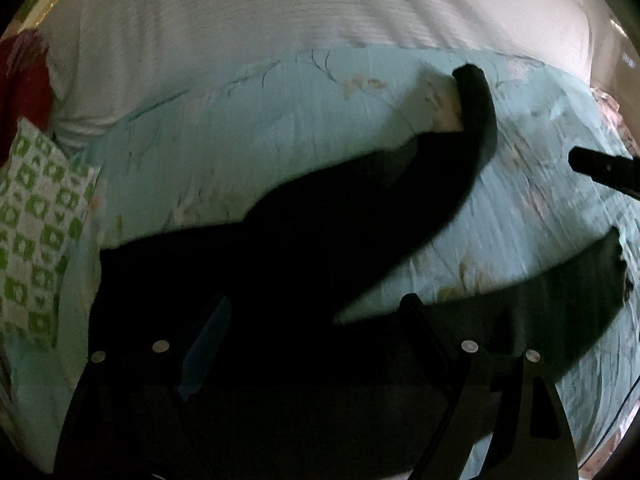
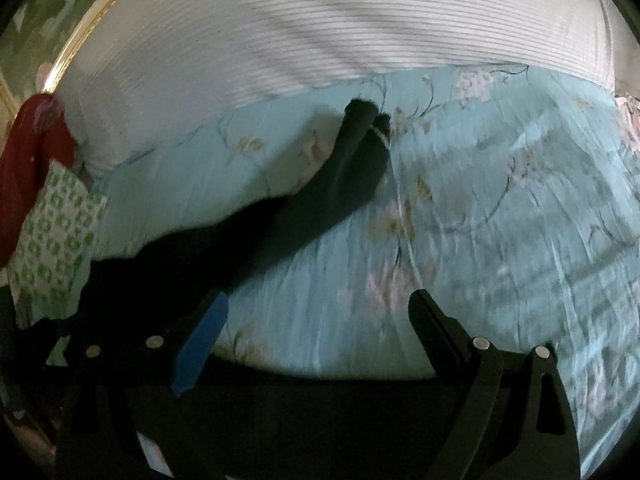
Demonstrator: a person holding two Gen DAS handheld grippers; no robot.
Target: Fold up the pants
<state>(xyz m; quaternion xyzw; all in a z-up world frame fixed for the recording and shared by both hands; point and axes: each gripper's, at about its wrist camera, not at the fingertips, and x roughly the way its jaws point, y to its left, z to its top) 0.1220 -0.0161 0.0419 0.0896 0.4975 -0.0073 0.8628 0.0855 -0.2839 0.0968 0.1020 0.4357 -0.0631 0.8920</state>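
so far nothing's folded: black pants [image 1: 304, 248] lie sprawled on the floral quilt [image 2: 500, 208]; left tool [image 1: 316, 344] and right tool [image 2: 320, 332] both spread, next needing a grip on a leg cuff [image 2: 362, 110].

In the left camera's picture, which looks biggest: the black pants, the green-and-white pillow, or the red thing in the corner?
1. Black pants, by far the largest.
2. Green-and-white pillow.
3. Red cloth, smallest, though the frame edge cuts it off and it lies farther away, so its true size is unsure.
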